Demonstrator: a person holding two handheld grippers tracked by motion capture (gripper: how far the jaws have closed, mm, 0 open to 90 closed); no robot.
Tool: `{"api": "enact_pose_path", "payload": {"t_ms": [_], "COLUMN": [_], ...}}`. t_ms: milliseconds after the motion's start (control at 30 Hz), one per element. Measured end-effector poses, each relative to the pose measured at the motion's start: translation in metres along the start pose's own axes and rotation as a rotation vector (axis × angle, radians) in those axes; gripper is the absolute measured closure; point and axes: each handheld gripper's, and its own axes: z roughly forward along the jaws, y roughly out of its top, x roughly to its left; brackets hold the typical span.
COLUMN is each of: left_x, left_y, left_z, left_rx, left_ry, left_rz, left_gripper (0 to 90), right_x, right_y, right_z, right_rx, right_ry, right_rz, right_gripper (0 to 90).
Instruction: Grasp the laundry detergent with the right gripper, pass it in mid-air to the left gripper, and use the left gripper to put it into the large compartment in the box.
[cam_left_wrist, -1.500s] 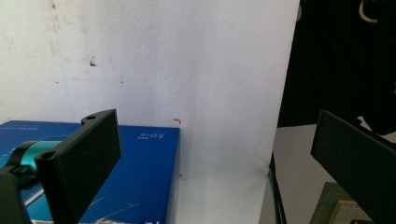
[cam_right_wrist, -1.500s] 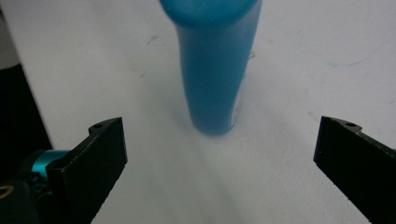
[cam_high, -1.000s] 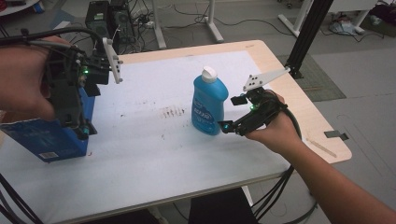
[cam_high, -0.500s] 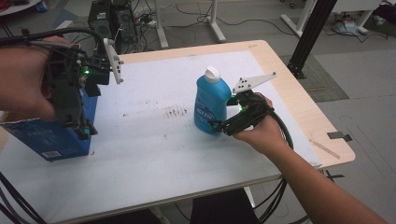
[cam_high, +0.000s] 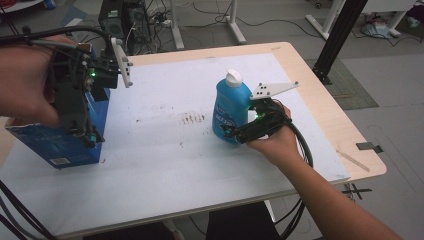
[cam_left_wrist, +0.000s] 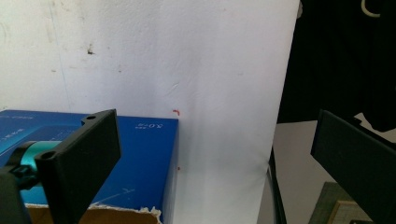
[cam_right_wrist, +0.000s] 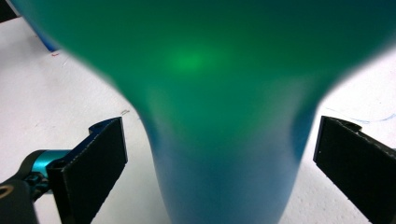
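**Closing on the bottle's waist**

We see the right hand-held gripper (cam_high: 235, 134) brought up against the blue bottle (cam_high: 230, 112), its jaws spread wide with one on each side of the bottle's narrow lower part and neither yet touching, as the right gripper view (cam_right_wrist: 219, 163) shows. To do this step well, in our judgement, we should keep the bottle centred between the jaws, keep the gripper level with the counter (cam_high: 165, 165), and close slowly so both pads meet the plastic together; a one-sided touch could tip or slide the upright bottle.

The bottle stands upright on the white sheet that covers the counter, well apart from the blue box (cam_high: 60, 142) and on the right-hand side of it. It is bright blue plastic with a white cap (cam_high: 233, 78) and a printed label, wide at the shoulder and pinched lower down.

The left hand-held gripper (cam_left_wrist: 210, 154) hovers over the box, its jaws wide apart and holding nothing; one jaw hangs above the box's top (cam_left_wrist: 144, 158).
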Motion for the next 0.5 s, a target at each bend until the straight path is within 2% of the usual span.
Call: {"api": "enact_pose_path", "payload": {"t_ms": [200,367,433,500], "left_x": [-0.0005,-0.0003,-0.0005,-0.0009], "left_y": [-0.0011,-0.0028,-0.0032,-0.0036], "left_z": [0.0001,-0.0001,0.0,0.0001], "left_rx": [-0.001,-0.002,-0.003,-0.004], "left_ry": [0.002,0.003,0.003,0.004], "left_rz": [-0.001,-0.005,-0.007,-0.009], "left_gripper": [1.7,1.7,1.7,1.7], "right_x": [0.0025,0.0027,0.003,0.0036], "right_y": [-0.0021,-0.0037,-0.004,-0.0038], "right_z": [0.0044,0.0053,0.0052,0.006], "right_rx": [-0.016,-0.036,-0.042,-0.047], "right_ry": [-0.013,-0.039,-0.037,-0.044], "right_rz": [0.0,-0.001,-0.006,-0.01], "right_gripper": [2.1,7.2,15.7,15.7]}}
